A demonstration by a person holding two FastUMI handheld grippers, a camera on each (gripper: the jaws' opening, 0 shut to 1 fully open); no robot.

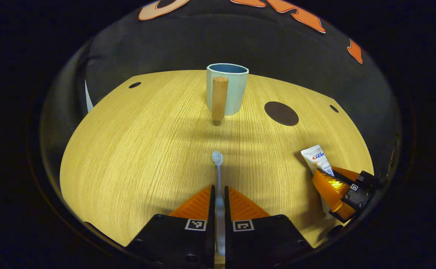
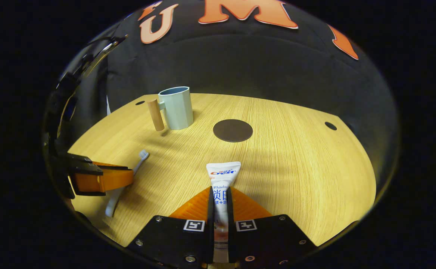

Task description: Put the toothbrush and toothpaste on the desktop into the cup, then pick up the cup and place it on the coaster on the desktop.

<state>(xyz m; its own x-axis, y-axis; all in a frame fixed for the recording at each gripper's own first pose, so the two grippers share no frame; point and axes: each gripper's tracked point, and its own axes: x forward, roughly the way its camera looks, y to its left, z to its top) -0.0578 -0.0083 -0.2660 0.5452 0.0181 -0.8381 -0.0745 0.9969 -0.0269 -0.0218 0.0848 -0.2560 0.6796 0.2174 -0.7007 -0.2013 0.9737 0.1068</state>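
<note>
A pale blue cup (image 1: 228,87) with a wooden handle stands upright at the far middle of the wooden desktop (image 1: 136,149); the same cup (image 2: 177,107) is far left in the right gripper view. Right of it lies a dark round coaster (image 1: 281,113) (image 2: 233,130). My left gripper (image 1: 219,194) is shut on the handle of a light blue toothbrush (image 1: 218,168), bristles pointing toward the cup. My right gripper (image 2: 220,198) is shut on a white toothpaste tube (image 2: 222,175) lying on the desktop. The left gripper (image 2: 102,179) and toothbrush (image 2: 128,175) also appear at left in the right gripper view.
In the left gripper view the right gripper (image 1: 343,188) sits on the toothpaste (image 1: 318,158) near the desktop's right edge. Small dark holes (image 1: 134,84) (image 1: 333,108) mark the desktop's far corners. The black cloth wall rises behind the desktop.
</note>
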